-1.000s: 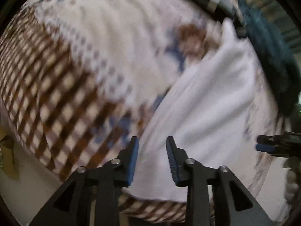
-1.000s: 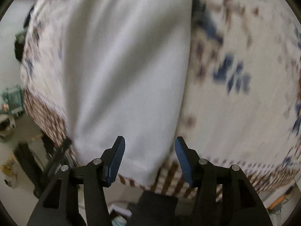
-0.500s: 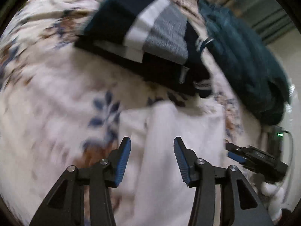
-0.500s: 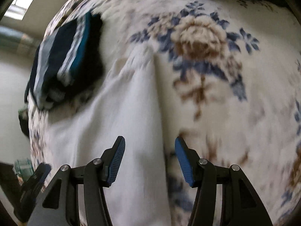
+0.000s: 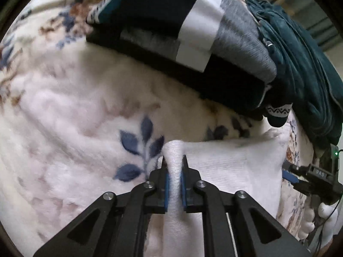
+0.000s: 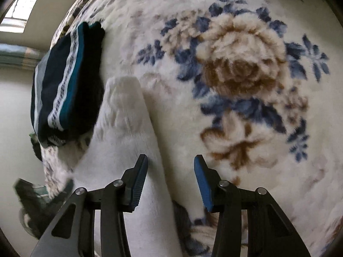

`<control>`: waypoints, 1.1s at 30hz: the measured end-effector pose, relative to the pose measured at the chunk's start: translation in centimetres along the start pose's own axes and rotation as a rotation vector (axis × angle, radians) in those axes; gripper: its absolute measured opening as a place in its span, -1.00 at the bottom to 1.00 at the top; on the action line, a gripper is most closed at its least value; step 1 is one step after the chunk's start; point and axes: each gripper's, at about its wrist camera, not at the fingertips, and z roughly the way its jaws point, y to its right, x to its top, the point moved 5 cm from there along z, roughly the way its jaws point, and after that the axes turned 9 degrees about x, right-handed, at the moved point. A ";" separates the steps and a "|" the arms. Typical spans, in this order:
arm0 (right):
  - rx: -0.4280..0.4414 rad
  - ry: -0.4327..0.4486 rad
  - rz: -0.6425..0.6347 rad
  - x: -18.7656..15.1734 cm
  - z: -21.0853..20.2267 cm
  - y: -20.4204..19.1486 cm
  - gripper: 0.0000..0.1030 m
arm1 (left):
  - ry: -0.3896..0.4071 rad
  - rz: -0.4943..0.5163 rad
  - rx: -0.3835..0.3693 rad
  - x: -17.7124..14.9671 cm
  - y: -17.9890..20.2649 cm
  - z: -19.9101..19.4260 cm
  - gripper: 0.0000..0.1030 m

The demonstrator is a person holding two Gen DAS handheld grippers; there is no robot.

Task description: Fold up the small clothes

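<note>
A white knit garment [image 5: 231,167] lies on a fluffy floral blanket [image 5: 64,115]. My left gripper [image 5: 174,162] is shut on its top left corner, a bunched fold squeezed between the blue pads. In the right wrist view the same white garment [image 6: 126,132] runs up the left side. My right gripper [image 6: 171,165] is open and low over the garment's right edge, its left finger over the cloth and its right finger over the blanket [image 6: 235,68]. The right gripper also shows at the right edge of the left wrist view [image 5: 291,173].
A folded navy, white and grey striped garment [image 5: 193,32] lies just beyond the white one, also in the right wrist view [image 6: 64,81]. A dark teal garment [image 5: 300,64] is heaped at the far right. The blanket's edge and the room lie to the left [image 6: 12,98].
Both grippers have moved up along the white garment to its far end. My left gripper has shut on the corner of the garment. The right gripper stays open.
</note>
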 end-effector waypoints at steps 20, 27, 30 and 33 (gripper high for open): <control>0.330 0.081 -0.357 -0.9 -0.1 -11.3 -0.78 | -0.034 -0.010 0.038 -1.8 1.0 -0.8 0.09; 0.266 -0.143 -0.623 -12.0 3.0 -13.7 -0.75 | 0.074 -0.037 -0.004 -1.1 2.7 -6.3 0.05; 0.210 -0.199 -0.615 -13.0 5.0 -12.6 -0.61 | 0.080 -0.013 -0.098 -1.1 5.1 -6.7 0.05; 0.233 -0.203 -0.600 -12.9 4.7 -12.6 -0.08 | 0.062 0.056 -0.156 -1.8 7.9 -5.7 0.05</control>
